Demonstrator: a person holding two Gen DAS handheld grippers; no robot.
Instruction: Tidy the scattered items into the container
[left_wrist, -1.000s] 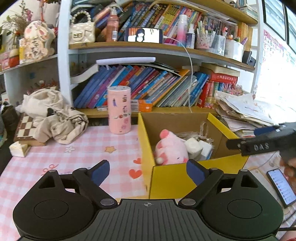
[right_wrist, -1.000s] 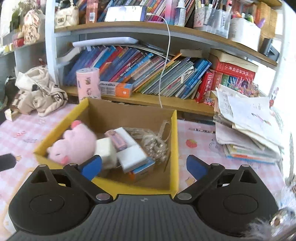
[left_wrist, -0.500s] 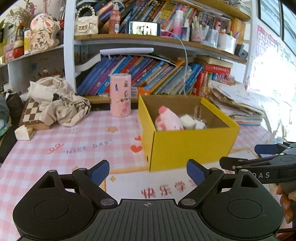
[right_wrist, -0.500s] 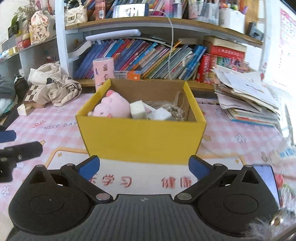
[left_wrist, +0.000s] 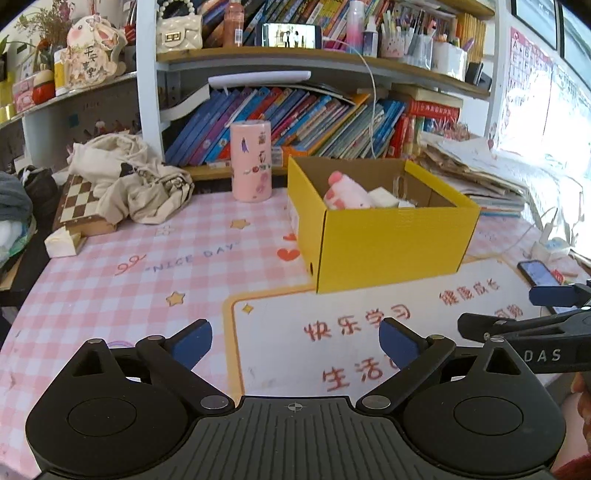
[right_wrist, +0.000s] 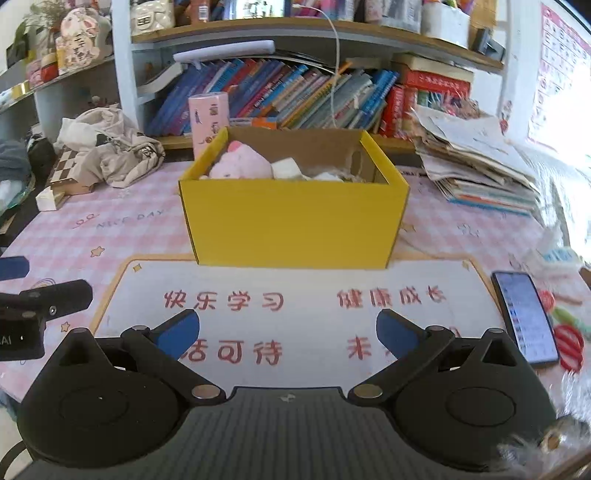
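Yellow box (right_wrist: 293, 221) at mid-tabletop (right_wrist: 110, 236), pink plush (right_wrist: 240, 168) and white blocks inside. Both jaws spread wide, empty: left hand-held gripper (left_wrist: 295, 338) and right hand-held gripper (right_wrist: 288, 332) low, near side of box. Probably done; scan around box for strays, leave phone (right_wrist: 524, 317) right of box.
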